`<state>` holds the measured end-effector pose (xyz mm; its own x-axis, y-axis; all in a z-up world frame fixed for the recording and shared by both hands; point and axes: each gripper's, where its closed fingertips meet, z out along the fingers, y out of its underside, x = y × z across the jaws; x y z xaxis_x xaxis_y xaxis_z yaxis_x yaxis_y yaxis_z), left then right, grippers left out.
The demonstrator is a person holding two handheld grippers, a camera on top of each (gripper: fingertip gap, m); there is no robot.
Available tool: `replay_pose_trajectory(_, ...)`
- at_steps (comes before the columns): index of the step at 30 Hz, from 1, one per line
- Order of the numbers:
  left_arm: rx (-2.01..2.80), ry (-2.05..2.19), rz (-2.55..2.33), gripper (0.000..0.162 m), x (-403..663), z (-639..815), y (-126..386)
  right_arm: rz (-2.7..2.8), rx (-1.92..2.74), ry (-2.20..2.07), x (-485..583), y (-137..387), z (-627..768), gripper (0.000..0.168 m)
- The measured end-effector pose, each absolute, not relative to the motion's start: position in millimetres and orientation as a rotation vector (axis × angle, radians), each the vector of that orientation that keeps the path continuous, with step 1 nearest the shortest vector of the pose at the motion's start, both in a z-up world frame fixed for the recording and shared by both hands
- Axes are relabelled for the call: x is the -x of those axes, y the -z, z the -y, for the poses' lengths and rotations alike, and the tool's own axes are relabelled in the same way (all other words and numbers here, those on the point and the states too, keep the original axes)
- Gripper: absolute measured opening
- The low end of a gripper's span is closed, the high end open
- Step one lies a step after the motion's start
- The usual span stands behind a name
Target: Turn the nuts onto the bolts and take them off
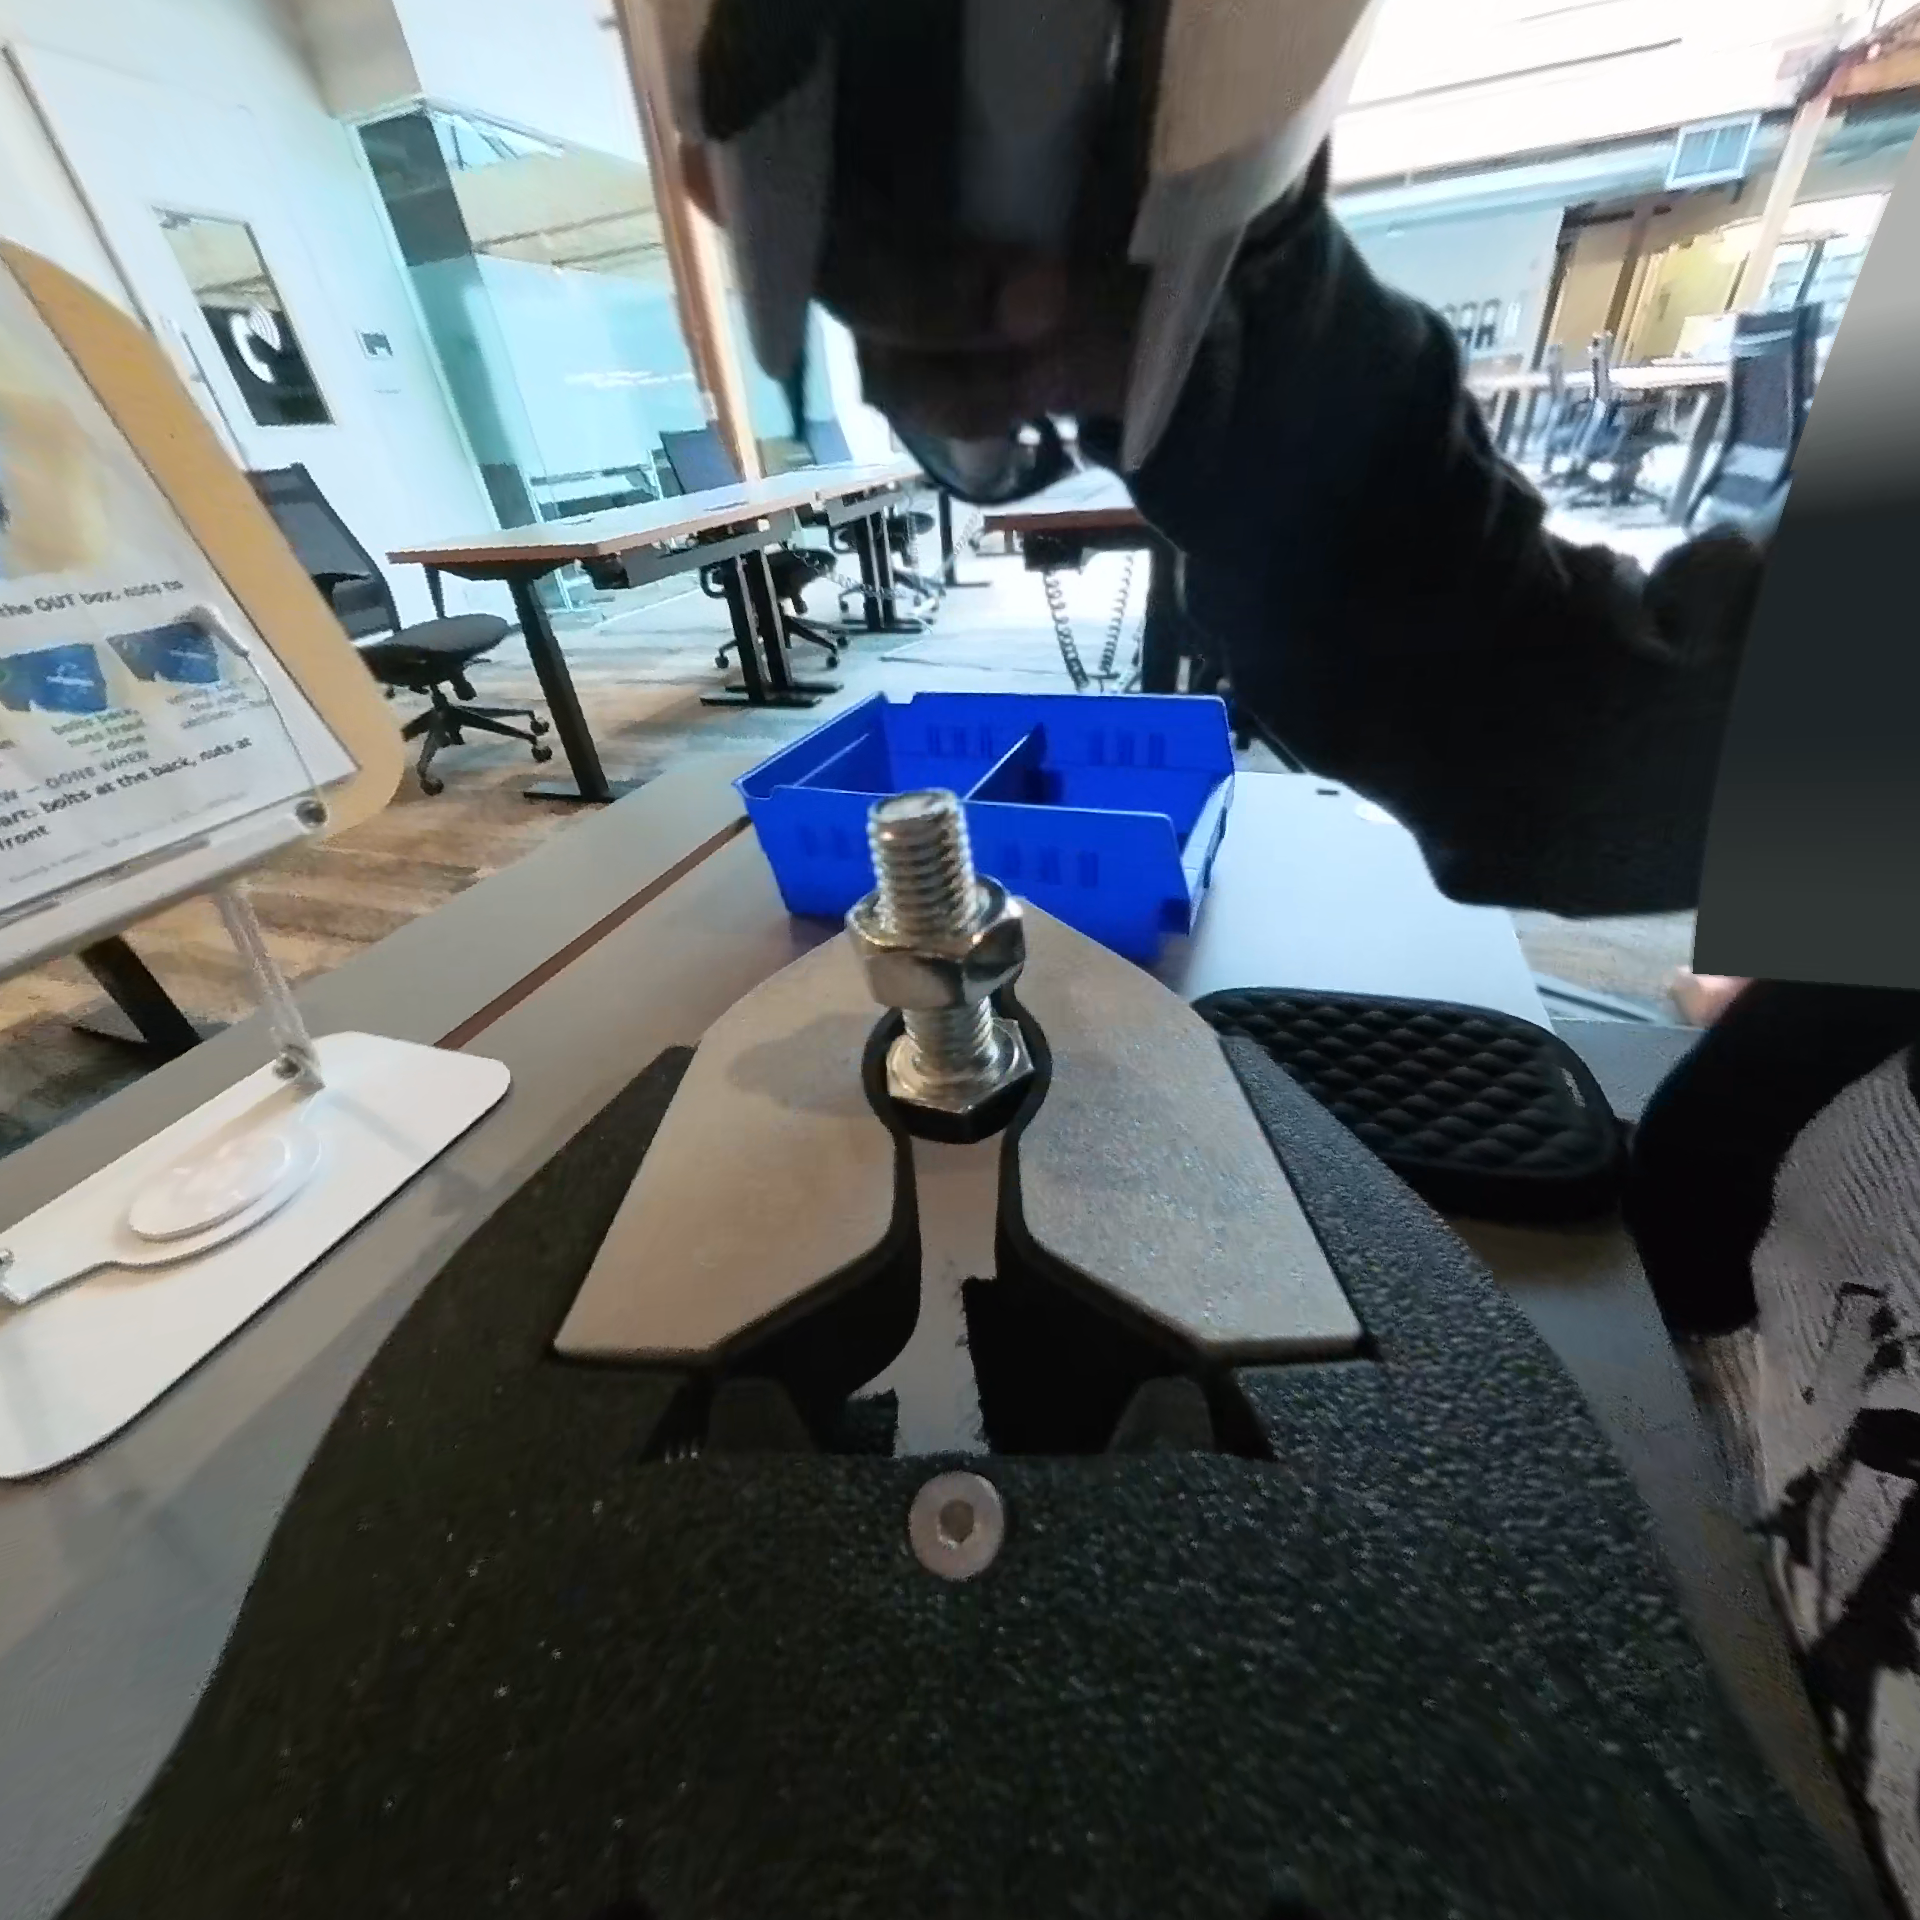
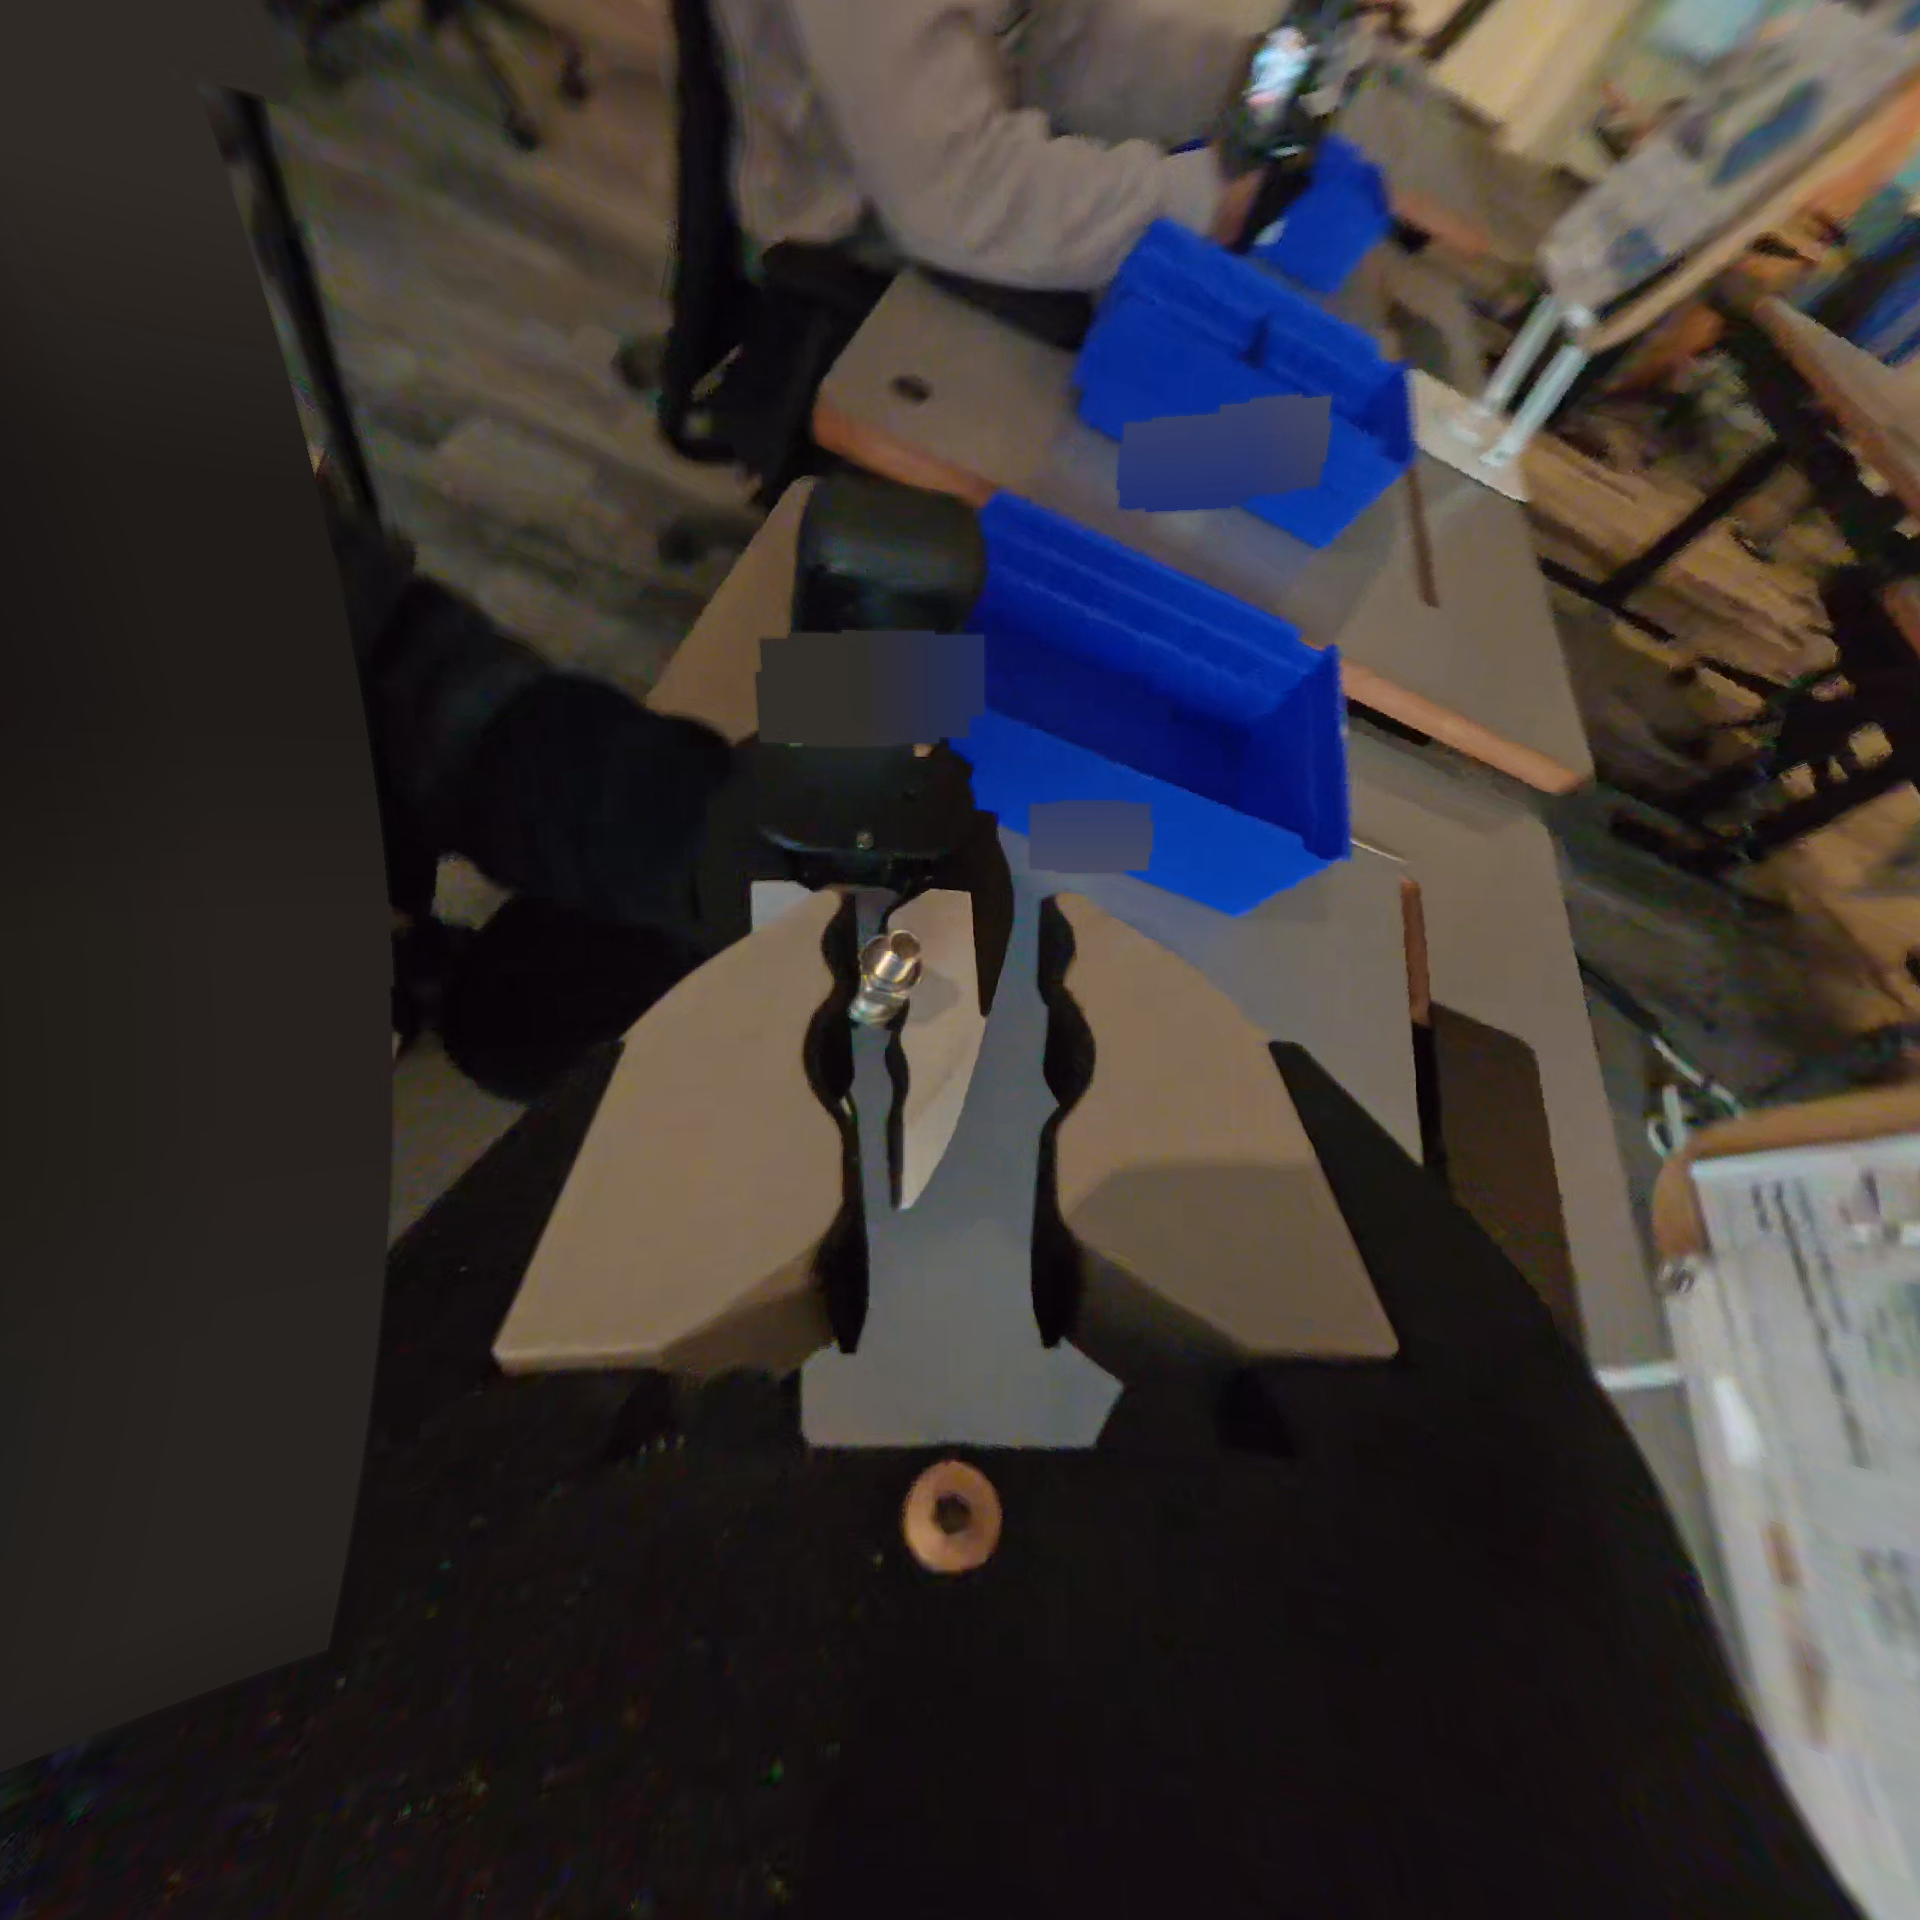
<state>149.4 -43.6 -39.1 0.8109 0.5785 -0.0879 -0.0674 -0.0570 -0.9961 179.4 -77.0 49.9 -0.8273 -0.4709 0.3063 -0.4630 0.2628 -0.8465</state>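
- At 9 o'clock in the left wrist view: clear sign stand (image 1: 156, 665) with a printed sheet, on a white base plate on the grey table (image 1: 644, 914).
- At centre: left gripper (image 1: 956, 1081) pressed together, pinching the hex head of the bolt (image 1: 925, 883) in the notch between its 2 fingers (image 1: 758, 1153); bolt upright, threaded end up.
- On the bolt: 1 nut (image 1: 935, 940) partway down the thread, above the head and apart from it.
- At 12 o'clock behind the bolt: blue bin (image 1: 1049, 800) with a divider, on the table.
- At 3 o'clock: black quilted pad (image 1: 1413, 1091) just beside the gripper; above it a dark sleeve (image 1: 1403, 623).
- In the right wrist view, at 11 o'clock from centre: the other gripper seen from above with the bolt (image 2: 885, 977) held in it, nut too blurred to tell.
- At centre: right gripper (image 2: 945, 1039) spread, nothing between its fingers (image 2: 1195, 1195), just beside the bolt without touching.
- At 1 o'clock: 2 blue bins (image 2: 1174, 665) on adjoining tables.
- At 4 o'clock: a printed sheet (image 2: 1829, 1403) at the frame edge.
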Motion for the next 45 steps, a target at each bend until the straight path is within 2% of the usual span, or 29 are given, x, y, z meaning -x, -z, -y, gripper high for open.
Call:
replay_pose_trajectory(7, 1.478, -0.594, 0.495, 0.011, -126.8, 50.2, 61.7, -2.379, 0.204, 1.92, -140.6, -19.3, 51.9, 0.036)
replay_pose_trajectory(15, 1.465, -0.491, 0.463, 0.011, -123.9, 35.0, 93.0, -2.244, 0.039, 2.017, -131.9, 28.2, 40.5, 0.042)
replay_pose_trajectory(17, 1.481, -0.498, 0.458, 0.011, -122.9, 35.0, 98.2, -2.209, 0.017, 2.002, -132.4, 36.1, 44.5, 0.05)
replay_pose_trajectory(20, 1.475, -0.494, 0.475, 0.011, -120.7, 37.0, 103.4, -2.266, -0.054, 1.971, -130.3, 48.0, 54.8, 0.075)
replay_pose_trajectory(22, 1.49, -0.498, 0.488, 0.011, -118.8, 37.1, 109.0, -2.375, -0.086, 1.95, -128.3, 57.7, 61.2, 0.081)
replay_pose_trajectory(29, 1.543, -0.508, 0.476, 0.011, -119.3, 30.8, 116.4, -2.646, -0.091, 1.801, -130.5, 91.4, 82.2, 0.077)
replay_pose_trajectory(35, 1.55, -0.493, 0.454, 0.012, -124.0, 29.1, 116.6, -2.663, -0.064, 1.758, -130.6, 96.6, 81.4, 0.064)
replay_pose_trajectory(36, 1.543, -0.486, 0.452, 0.011, -124.8, 29.8, 115.4, -2.662, -0.056, 1.759, -129.7, 95.6, 77.2, 0.059)
replay_pose_trajectory(38, 1.525, -0.466, 0.442, 0.01, -127.3, 30.5, 112.9, -2.673, -0.11, 1.821, -117.3, 89.4, 65.5, 0.027)
replay_pose_trajectory(39, 1.519, -0.459, 0.442, 0.011, -127.8, 30.8, 112.4, -2.64, -0.123, 1.867, -114.8, 84.1, 61.7, 0.016)
replay_pose_trajectory(41, 1.515, -0.449, 0.439, 0.011, -128.3, 30.9, 112.2, -2.553, -0.105, 1.909, -120.0, 76.9, 59.7, 0.004)
replay_pose_trajectory(45, 1.513, -0.43, 0.428, 0.01, -130.3, 29.7, 111.5, -2.513, -0.001, 1.883, -136.5, 80.7, 68.7, 0.015)
